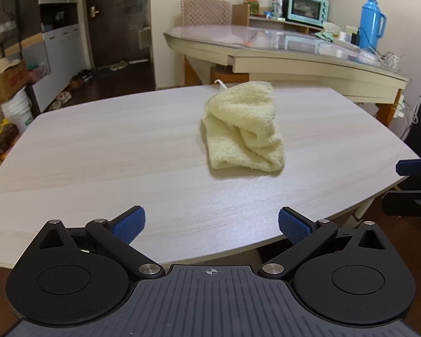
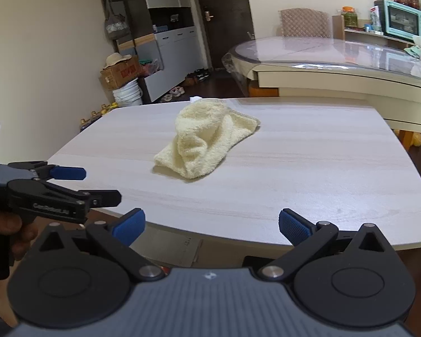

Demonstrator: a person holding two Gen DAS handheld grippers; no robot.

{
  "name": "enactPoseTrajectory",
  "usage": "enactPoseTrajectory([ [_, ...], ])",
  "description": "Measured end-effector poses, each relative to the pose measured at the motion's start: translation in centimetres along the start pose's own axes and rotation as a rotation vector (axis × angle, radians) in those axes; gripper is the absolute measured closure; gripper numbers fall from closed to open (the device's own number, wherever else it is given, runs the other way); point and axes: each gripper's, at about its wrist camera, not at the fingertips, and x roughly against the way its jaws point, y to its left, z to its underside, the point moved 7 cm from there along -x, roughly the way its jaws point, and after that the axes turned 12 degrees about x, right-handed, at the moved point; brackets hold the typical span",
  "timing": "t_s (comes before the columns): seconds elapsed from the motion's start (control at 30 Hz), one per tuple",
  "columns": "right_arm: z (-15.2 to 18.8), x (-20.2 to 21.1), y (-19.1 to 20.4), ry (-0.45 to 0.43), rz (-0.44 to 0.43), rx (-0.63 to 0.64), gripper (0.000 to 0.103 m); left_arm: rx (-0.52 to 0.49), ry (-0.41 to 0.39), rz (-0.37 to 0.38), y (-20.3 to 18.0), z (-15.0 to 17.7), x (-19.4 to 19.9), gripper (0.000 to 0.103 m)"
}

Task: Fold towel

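A pale yellow terry towel [image 1: 244, 129] lies crumpled in a loose heap on the light wood-grain table [image 1: 98, 151], toward the far middle of the top, with nothing touching it. A small white tag or loop, hard to make out, pokes from its far edge. The left gripper [image 1: 212, 224] hovers over the table's near edge, its blue-padded fingers [image 1: 130, 224] spread wide and holding nothing. The right gripper [image 2: 212, 224] hangs just off the near edge, jaws equally wide apart and empty, well short of the towel. Beyond stands a glass-topped cream table [image 1: 280, 45] carrying a turquoise toaster oven [image 1: 307, 7] and a blue plastic thermos jug [image 1: 372, 25] at the far right.
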Motion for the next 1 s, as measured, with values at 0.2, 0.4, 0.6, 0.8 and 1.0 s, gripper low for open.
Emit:
enactPoseTrajectory([
  [0.2, -0.3, 0.0, 0.3, -0.011, 0.02, 0.01, 0.0, -0.01, -0.012, -0.007, -0.2, 0.3, -0.1, 0.0],
  [0.4, -0.2, 1.2, -0.2, -0.034, 0.002, -0.005, 0.0, -0.018, -0.019, -0.039, -1.3, 0.2, 0.4, 0.0],
  [0.6, -0.1, 1.0, -0.5, -0.03, 0.006, -0.011, 0.0, -0.012, -0.02, -0.039, -1.3, 0.2, 0.7, 0.0],
  [0.8, -0.1, 0.6, -0.1, -0.028, -0.001, -0.009, 0.0, -0.008, -0.022, -0.042, -0.9, 0.3, 0.9, 0.0],
  [1.0, -0.3, 0.0, 0.1, -0.027, 0.001, -0.004, 0.0, -0.002, -0.024, -0.048, -0.5, 0.3, 0.8, 0.0],
])
